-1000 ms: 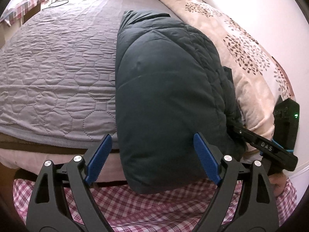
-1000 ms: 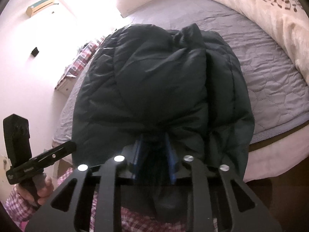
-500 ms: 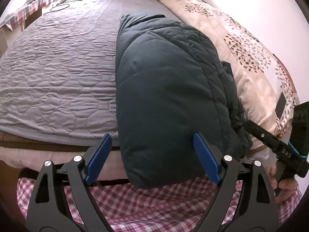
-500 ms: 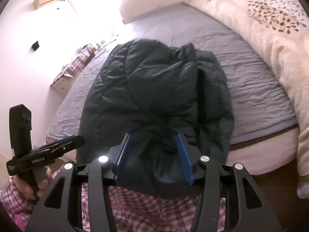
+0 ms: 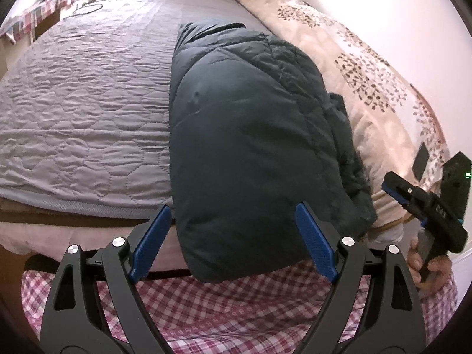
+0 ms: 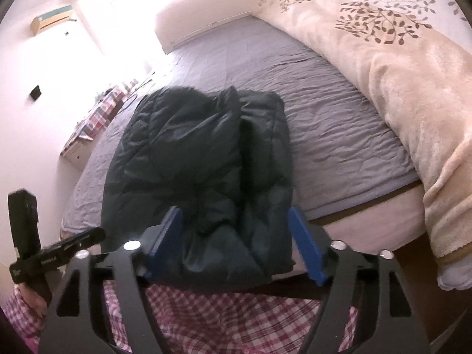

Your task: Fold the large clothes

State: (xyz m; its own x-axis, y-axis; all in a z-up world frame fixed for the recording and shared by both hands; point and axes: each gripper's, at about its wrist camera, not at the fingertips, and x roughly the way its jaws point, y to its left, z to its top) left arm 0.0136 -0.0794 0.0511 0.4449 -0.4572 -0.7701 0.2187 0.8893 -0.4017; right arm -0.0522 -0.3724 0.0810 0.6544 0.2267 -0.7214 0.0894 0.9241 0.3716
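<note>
A dark teal puffer jacket (image 5: 250,147) lies folded in a thick bundle on the grey quilted bed (image 5: 82,112), its near end drooping over the bed's edge. My left gripper (image 5: 233,236) is open and wide, its blue pads either side of that drooping end without pressing it. In the right wrist view the jacket (image 6: 200,162) shows a sleeve fold along its right side. My right gripper (image 6: 236,236) is opening, the jacket's near edge loose between its blue pads. Each gripper also shows in the other view, the right gripper (image 5: 392,185) at the far right and the left gripper (image 6: 88,236) at the far left.
A beige blanket (image 6: 407,94) with a brown leaf print is heaped along the bed's right side. The person's pink checked clothing (image 5: 236,309) fills the near foreground. A low table with a checked cloth (image 6: 100,118) stands beyond the bed's left side.
My right gripper went from shut on the jacket's near edge to wide open and drew back and up. The jacket settled on the bed. The left gripper stayed put.
</note>
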